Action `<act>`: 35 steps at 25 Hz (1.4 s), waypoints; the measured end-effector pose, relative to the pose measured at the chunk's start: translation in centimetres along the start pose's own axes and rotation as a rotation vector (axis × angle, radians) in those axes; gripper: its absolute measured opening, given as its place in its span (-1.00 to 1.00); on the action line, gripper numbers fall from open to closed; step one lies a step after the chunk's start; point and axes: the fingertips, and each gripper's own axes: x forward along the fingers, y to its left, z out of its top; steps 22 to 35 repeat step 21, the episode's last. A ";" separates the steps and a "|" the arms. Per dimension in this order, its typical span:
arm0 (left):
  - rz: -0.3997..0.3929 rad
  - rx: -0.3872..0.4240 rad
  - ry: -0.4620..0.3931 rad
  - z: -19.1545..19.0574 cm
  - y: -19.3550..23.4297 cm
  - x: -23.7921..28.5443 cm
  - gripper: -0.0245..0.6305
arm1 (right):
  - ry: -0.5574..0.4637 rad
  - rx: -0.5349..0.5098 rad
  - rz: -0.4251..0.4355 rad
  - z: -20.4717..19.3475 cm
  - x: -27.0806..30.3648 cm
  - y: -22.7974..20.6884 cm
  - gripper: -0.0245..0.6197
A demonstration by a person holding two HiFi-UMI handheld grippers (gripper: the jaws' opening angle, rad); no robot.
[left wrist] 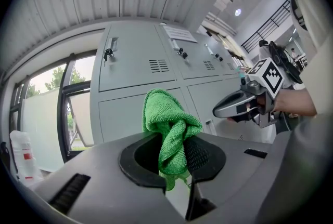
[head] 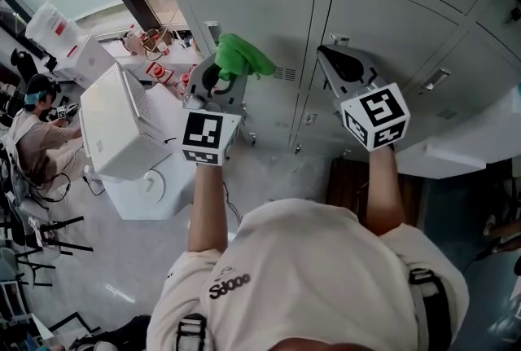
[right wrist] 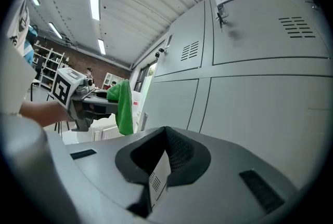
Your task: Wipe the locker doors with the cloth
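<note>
A green cloth (head: pixel 241 56) is bunched between the jaws of my left gripper (head: pixel 218 72), which is shut on it and held a short way off the grey locker doors (head: pixel 248 3). In the left gripper view the cloth (left wrist: pixel 169 127) sticks up out of the left gripper (left wrist: pixel 174 155), with locker doors (left wrist: pixel 130 62) beyond. My right gripper (head: pixel 327 56) points at the lockers to the right of the cloth, with its jaws together and nothing in them. In the right gripper view the right gripper (right wrist: pixel 165 158) faces a locker door (right wrist: pixel 260 108), and the cloth (right wrist: pixel 124 106) hangs to its left.
A white boxy unit (head: pixel 114 125) stands on the floor at the left, with small red-and-white items (head: pixel 159 56) behind it by the window. A seated person (head: pixel 37 138) is at the far left. A pale open door or shelf (head: pixel 472 142) juts out at the right.
</note>
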 end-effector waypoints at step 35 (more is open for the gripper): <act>-0.069 0.038 0.018 -0.5 -1.6 -0.1 -0.67 | 0.019 0.010 -0.005 -1.1 0.0 0.9 -0.90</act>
